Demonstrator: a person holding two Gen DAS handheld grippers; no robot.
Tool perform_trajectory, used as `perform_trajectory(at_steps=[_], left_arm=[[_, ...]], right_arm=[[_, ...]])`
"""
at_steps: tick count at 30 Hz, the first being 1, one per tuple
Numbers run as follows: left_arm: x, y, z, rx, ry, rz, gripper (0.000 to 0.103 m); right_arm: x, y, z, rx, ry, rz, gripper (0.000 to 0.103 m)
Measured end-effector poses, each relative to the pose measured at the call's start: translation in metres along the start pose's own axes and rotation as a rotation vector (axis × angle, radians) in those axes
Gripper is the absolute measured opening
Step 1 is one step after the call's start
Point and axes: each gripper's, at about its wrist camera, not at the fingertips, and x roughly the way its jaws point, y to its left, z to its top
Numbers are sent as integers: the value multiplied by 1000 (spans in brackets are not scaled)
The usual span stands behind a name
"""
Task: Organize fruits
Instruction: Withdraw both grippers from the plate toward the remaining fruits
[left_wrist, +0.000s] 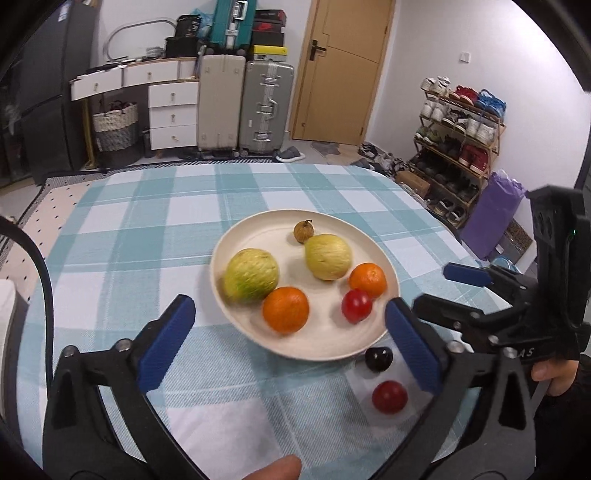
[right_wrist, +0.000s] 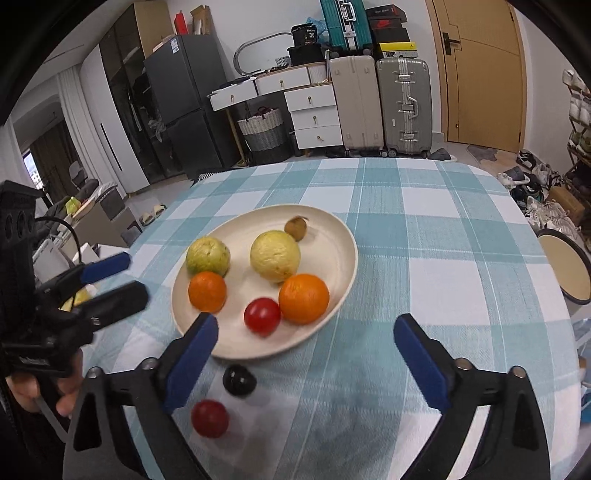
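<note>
Jaws of both the left gripper (left_wrist: 290, 334) and right gripper (right_wrist: 306, 350) stand wide apart, gripping nothing. On the checked worktop (right_wrist: 424, 236), the cream plate (right_wrist: 332, 229) carries two guavas, two oranges and a tomato; by its near edge lie a black fruit (right_wrist: 239, 380) and a red tomato (right_wrist: 209, 418).

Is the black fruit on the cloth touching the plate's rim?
Apart. In the right wrist view, checked cloth shows between the black fruit and the plate.

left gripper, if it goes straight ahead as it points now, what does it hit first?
Probably the near rim of the plate, then the orange just behind it. The left gripper is open and empty; depth is uncertain.
</note>
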Motion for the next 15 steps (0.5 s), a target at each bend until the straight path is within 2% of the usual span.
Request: perform_trajectory(at_steps=[8, 15], left_arm=[[-34, 8, -22, -2, -11, 52, 103], [-46, 12, -37, -15, -2, 61, 103]], right_arm=[[-16, 7, -19, 8, 4, -8, 103], [-23, 11, -30, 25, 18, -10, 103]])
